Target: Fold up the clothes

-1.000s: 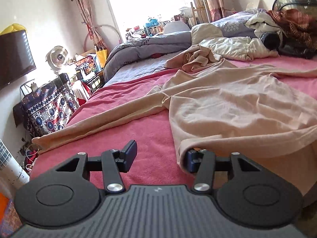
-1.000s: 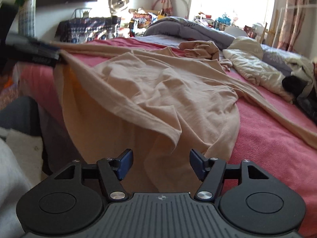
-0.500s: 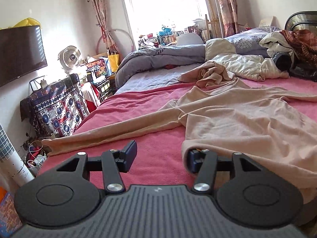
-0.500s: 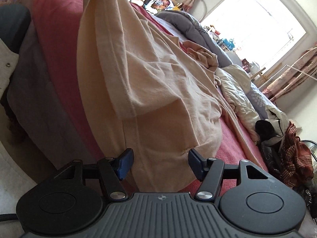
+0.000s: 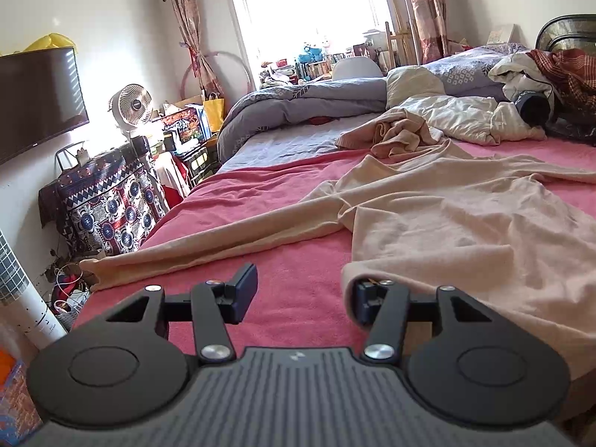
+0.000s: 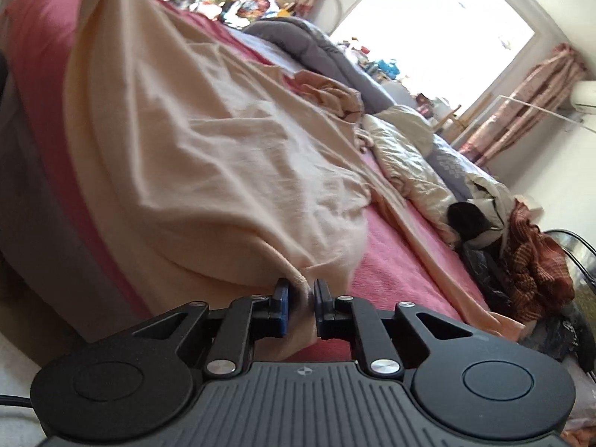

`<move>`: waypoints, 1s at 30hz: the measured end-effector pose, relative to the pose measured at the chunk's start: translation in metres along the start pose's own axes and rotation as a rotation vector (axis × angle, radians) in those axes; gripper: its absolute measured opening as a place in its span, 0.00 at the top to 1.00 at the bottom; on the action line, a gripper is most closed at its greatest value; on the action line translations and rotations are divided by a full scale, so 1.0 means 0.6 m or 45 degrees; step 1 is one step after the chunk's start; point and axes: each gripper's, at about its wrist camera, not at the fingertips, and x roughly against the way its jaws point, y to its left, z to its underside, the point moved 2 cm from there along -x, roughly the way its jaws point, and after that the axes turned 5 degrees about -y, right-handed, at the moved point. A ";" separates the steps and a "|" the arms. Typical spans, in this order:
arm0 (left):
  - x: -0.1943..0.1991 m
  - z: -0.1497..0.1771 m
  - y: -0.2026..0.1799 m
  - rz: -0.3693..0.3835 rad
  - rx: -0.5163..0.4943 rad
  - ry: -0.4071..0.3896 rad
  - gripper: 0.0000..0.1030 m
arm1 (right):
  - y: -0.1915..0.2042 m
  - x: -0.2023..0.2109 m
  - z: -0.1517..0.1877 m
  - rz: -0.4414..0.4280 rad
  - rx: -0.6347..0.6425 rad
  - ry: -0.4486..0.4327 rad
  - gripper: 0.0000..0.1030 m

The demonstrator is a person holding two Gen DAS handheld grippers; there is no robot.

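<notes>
A long-sleeved beige cotton garment (image 5: pixel 465 216) lies spread across a pink-blanketed bed (image 5: pixel 290 268). The right gripper (image 6: pixel 301 307) is closing narrowly on a pinch of its hem; the left gripper (image 5: pixel 303 296) gapes wide, hem draped over one finger.

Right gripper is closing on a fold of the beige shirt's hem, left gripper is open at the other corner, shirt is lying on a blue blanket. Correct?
Not quite: the blanket under the beige shirt is pink, not blue, as the left wrist view shows. The rest holds: the right gripper is closing with a fold of hem between its jaws, and the left gripper is open.
</notes>
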 end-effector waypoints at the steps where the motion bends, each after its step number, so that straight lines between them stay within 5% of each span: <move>1: -0.001 0.004 -0.001 -0.002 -0.009 0.010 0.44 | -0.009 -0.001 0.002 0.024 -0.016 0.012 0.86; 5: -0.005 0.017 -0.007 0.003 -0.034 0.045 0.44 | -0.011 -0.010 0.017 -0.020 0.017 0.038 0.85; 8: -0.006 0.021 -0.012 0.002 -0.046 0.051 0.44 | 0.026 -0.005 0.017 -0.090 0.146 0.000 0.66; 10: -0.005 0.024 -0.015 -0.001 -0.059 0.049 0.44 | 0.041 -0.007 0.016 -0.111 0.200 -0.013 0.64; 11: -0.004 0.025 -0.016 -0.004 -0.067 0.044 0.44 | 0.039 -0.012 0.014 -0.100 0.194 -0.007 0.74; 12: -0.001 0.024 -0.016 -0.016 -0.079 0.029 0.44 | 0.029 -0.015 0.012 -0.077 0.164 -0.004 0.96; 18: 0.030 0.016 -0.015 0.013 -0.141 -0.046 0.48 | -0.082 0.020 -0.005 0.097 -0.017 -0.040 0.94; 24: 0.038 0.062 -0.046 0.094 -0.264 0.087 0.56 | -0.092 0.038 0.009 -0.037 -0.107 0.053 0.94; 28: 0.025 0.076 -0.051 0.095 -0.255 0.153 0.55 | -0.049 0.001 0.023 -0.039 -0.091 0.100 0.84; 30: 0.026 0.075 -0.047 0.089 -0.248 0.146 0.53 | -0.022 -0.008 0.022 -0.031 -0.001 0.076 0.63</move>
